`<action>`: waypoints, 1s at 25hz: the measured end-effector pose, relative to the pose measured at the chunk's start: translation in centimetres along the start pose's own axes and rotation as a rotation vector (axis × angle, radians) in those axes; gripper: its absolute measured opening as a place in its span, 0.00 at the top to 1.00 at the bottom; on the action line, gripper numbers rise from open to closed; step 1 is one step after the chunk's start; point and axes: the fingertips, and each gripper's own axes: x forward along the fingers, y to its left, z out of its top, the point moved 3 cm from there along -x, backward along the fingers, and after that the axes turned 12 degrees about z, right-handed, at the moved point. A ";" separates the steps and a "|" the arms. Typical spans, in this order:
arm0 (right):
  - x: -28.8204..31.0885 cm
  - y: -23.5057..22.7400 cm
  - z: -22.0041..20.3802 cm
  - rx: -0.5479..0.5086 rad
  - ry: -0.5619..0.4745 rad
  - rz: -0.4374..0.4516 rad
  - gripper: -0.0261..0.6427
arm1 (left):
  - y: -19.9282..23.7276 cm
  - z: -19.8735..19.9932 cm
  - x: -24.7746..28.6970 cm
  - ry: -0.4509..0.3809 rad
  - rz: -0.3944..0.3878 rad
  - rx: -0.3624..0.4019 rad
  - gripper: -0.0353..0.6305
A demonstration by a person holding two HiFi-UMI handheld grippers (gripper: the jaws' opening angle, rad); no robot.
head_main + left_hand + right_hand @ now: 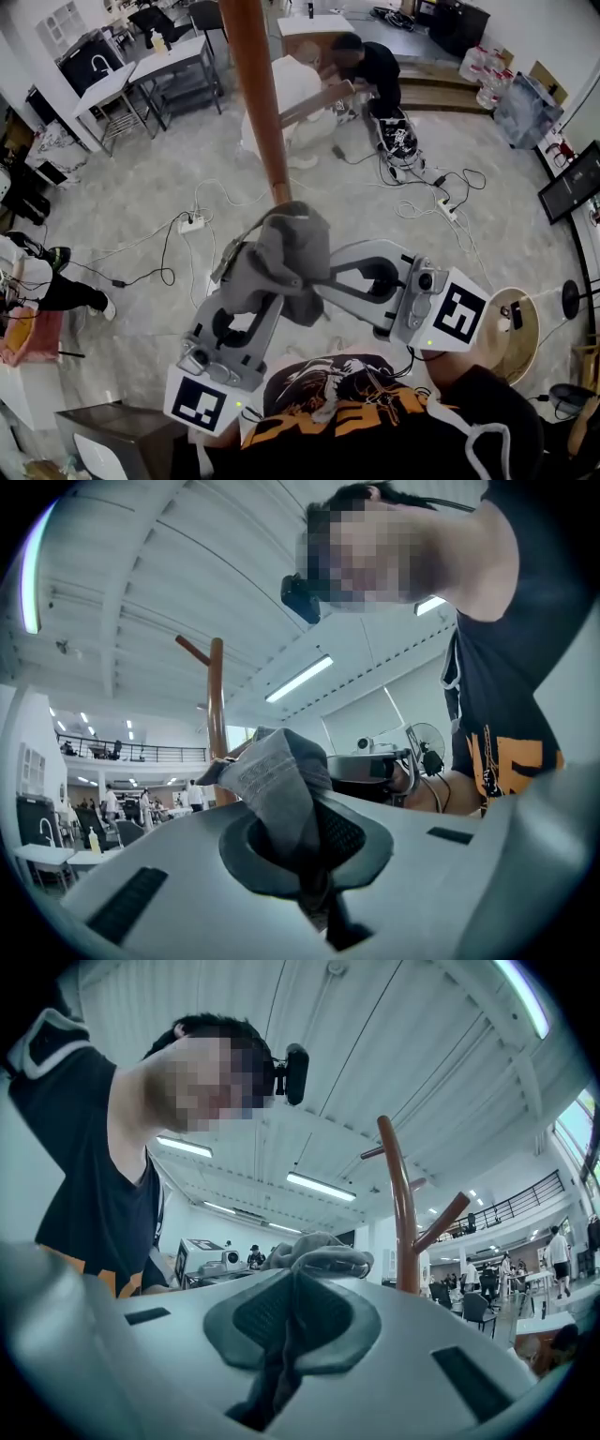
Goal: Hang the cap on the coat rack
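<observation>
In the head view, both grippers hold a crumpled grey cap [286, 255] just in front of the brown wooden coat rack pole [258, 94]. My left gripper [265, 292] is shut on the cap's left side and my right gripper [322, 281] is shut on its right side. The left gripper view has grey cap fabric [281, 785] pinched between the jaws of the left gripper [307, 860], with the coat rack [217, 719] and one of its pegs rising behind. The right gripper [289, 1330] clamps a fold of the cap [319, 1258] in its own view, left of the coat rack [401, 1227].
A person [370, 66] crouches by equipment on the floor beyond the rack. Cables and a power strip [192, 223] lie across the tiled floor. Tables [159, 66] stand at the back left. A round wooden stool [523, 328] is at the right, and a person's leg [56, 286] at the left.
</observation>
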 end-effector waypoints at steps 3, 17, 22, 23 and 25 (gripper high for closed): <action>0.3 -1.2 -1.0 0.031 0.011 -0.029 0.91 | 1.2 -1.1 0.8 0.026 -0.025 -0.047 0.90; 0.2 -3.2 -4.7 0.154 0.033 -0.128 0.91 | 2.9 -4.6 2.4 0.098 -0.127 -0.129 0.90; -0.4 -3.4 -5.7 0.189 0.048 -0.134 0.91 | 2.4 -5.4 3.0 0.127 -0.143 -0.155 0.90; -0.5 -3.3 -5.9 0.197 0.052 -0.135 0.91 | 2.2 -5.6 3.0 0.133 -0.146 -0.159 0.90; -0.7 -3.2 -6.5 0.209 0.058 -0.137 0.91 | 2.1 -6.2 2.9 0.141 -0.152 -0.161 0.90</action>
